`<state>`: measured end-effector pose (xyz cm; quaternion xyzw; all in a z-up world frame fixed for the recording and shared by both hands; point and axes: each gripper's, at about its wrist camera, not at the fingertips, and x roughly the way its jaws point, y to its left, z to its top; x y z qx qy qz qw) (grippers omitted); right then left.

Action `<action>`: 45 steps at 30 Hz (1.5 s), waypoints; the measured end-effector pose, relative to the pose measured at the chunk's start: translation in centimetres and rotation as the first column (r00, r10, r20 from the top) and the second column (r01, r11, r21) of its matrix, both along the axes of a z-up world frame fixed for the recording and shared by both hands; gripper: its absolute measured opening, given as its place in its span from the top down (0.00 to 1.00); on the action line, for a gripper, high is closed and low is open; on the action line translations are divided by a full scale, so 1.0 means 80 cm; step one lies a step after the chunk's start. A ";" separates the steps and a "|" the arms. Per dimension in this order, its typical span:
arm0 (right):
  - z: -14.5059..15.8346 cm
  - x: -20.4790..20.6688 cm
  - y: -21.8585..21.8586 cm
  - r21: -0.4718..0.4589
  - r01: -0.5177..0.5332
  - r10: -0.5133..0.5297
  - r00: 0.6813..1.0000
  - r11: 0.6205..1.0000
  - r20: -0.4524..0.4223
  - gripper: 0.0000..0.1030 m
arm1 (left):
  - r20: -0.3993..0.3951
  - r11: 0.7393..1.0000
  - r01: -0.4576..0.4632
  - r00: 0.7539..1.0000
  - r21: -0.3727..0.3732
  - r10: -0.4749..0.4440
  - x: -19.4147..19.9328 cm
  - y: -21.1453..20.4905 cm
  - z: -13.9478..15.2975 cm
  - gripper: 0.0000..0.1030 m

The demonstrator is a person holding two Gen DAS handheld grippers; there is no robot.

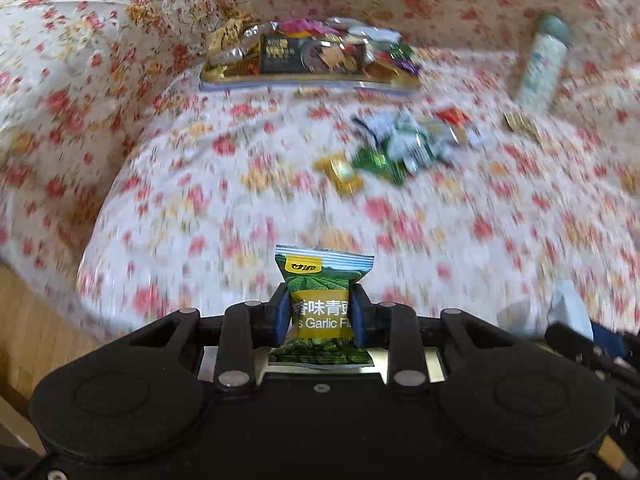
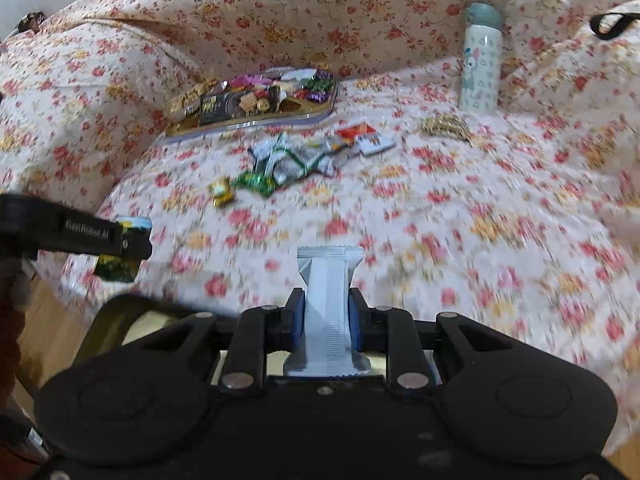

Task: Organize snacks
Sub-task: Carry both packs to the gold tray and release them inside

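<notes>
Much of what you see is smeared with blur. The flowered bed cover [image 1: 224,216] has fuzzy flowers, and the loose pile of snacks [image 1: 404,148] ahead of your left hand-held gripper [image 1: 320,312] is too smeared to count well. I can pick out one small gold sweet [image 1: 342,174] at the pile's near left, some green and silver wrappers, and one red one. One more gold pack [image 1: 520,124] lies apart, to the right of the pile.

Your left hand-held gripper is clamped on one green pea packet [image 1: 322,304]. Its bottom end is cut off behind the fingers, and the words on it are partly hidden by the blue pads [image 1: 282,316].

Your right hand-held gripper [image 2: 327,312] is squeezed tight on one silver packet [image 2: 328,304], back side up, so you cannot read what it is. In this view the left hand-held gripper [image 2: 128,242] sits to the left, and its pea packet [image 2: 120,268] is mostly hidden.

Farther ahead, past the pile, lies one tray [image 2: 256,124] heaped with snacks, too many and too jumbled to count. One bottle [image 2: 480,60] stands far ahead to the right. One black strap [image 2: 608,24] is cut off at the edge.
</notes>
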<state>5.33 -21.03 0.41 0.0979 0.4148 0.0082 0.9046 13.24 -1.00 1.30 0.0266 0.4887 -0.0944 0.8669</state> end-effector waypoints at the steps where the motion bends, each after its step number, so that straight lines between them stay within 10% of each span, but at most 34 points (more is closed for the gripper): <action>1: -0.001 -0.010 0.002 0.002 0.003 -0.003 1.000 1.000 -0.004 0.77 | 0.001 1.000 0.002 1.000 0.010 -0.002 -0.012 -0.002 -0.002 0.62; 17: -0.041 -0.096 0.020 -0.017 0.036 -0.037 0.994 0.999 -0.099 0.77 | -0.030 0.995 0.018 0.999 0.094 -0.015 -0.129 -0.019 -0.042 0.62; 45: -0.039 -0.104 0.033 -0.079 -0.002 -0.007 0.993 0.997 -0.115 0.75 | -0.046 0.996 -0.014 0.999 0.087 0.018 -0.143 -0.002 -0.051 0.55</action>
